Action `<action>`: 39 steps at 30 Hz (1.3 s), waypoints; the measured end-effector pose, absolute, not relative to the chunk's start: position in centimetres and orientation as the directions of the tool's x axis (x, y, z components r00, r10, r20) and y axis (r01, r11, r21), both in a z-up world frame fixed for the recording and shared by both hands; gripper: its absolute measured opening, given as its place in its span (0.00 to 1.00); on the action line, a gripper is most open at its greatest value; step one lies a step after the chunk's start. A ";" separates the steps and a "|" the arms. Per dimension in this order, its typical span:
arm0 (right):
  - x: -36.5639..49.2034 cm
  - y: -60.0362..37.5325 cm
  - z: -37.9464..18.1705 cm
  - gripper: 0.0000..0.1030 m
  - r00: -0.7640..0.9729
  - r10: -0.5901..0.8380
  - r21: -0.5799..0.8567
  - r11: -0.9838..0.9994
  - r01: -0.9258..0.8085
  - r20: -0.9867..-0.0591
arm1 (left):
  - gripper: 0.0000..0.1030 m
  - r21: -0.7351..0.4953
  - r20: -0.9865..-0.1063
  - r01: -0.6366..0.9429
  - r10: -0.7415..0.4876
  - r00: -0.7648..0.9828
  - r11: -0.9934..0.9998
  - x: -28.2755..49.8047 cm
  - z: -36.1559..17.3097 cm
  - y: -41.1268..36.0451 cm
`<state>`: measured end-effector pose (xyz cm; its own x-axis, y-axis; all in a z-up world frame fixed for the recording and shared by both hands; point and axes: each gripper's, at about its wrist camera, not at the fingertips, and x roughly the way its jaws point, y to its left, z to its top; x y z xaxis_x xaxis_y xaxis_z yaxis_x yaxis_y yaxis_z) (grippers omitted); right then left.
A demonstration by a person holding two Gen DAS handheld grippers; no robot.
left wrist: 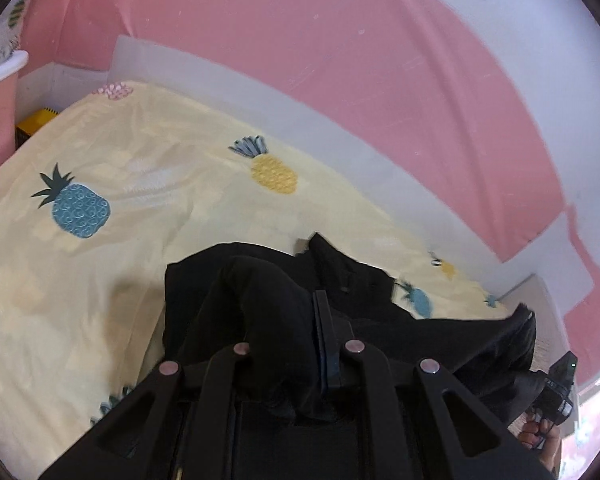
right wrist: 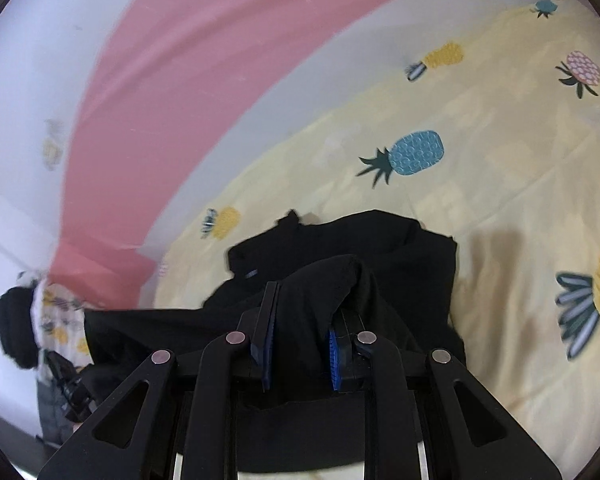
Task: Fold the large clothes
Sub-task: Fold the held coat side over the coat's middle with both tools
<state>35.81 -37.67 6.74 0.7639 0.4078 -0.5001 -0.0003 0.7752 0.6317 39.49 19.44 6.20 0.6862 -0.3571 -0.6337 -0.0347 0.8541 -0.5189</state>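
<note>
Black cloth garment (left wrist: 268, 312), large and limp, hangs between both grippers over the pale yellow pineapple-print bedsheet (left wrist: 100, 280). Left gripper (left wrist: 296, 344) jaws narrow, pinching a fold; right gripper (right wrist: 300, 340) jaws narrow on bunched cloth. Risk: thin pinches could slip under the drape's weight, spoiling the fold. No readable labels or writing.

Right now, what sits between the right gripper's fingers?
A bunched fold of the black garment, draped over the right gripper and pinched by its blue-padded fingers. The right wrist view shows it; behind lies the pineapple sheet.
</note>
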 end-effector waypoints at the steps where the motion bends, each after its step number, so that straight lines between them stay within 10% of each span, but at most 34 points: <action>1: 37.5 -37.6 6.0 0.21 0.753 0.398 0.627 0.779 0.024 -0.524 | 0.14 -0.506 -0.649 -0.044 -0.347 0.677 0.861 40.8 5.6 19.2; 7: 45.2 -37.5 1.5 0.31 0.695 0.379 0.623 0.772 0.127 -0.611 | 0.18 -0.402 -0.764 -0.130 -0.254 0.593 0.907 48.0 -0.2 17.3; 14: 46.3 -37.8 0.3 0.73 0.745 0.427 0.697 0.714 0.069 -0.512 | 0.26 -0.477 -0.770 -0.124 -0.346 0.536 0.870 50.2 -3.5 18.1; 21: 40.2 -38.0 6.8 0.74 0.886 0.323 0.591 0.804 -0.070 -0.334 | 0.72 -0.625 -0.559 -0.066 -0.387 0.733 0.778 46.3 2.5 22.3; 32: 42.9 -30.3 -1.3 0.70 0.768 0.048 0.116 0.993 0.035 -0.639 | 0.68 -0.252 -0.721 0.201 -0.323 0.614 0.947 43.1 -3.4 8.3; 39: 47.3 -34.6 -4.9 0.70 0.713 0.030 0.196 0.969 0.151 -0.701 | 0.42 -0.195 -0.730 0.062 -0.187 0.658 0.979 48.0 -7.7 9.9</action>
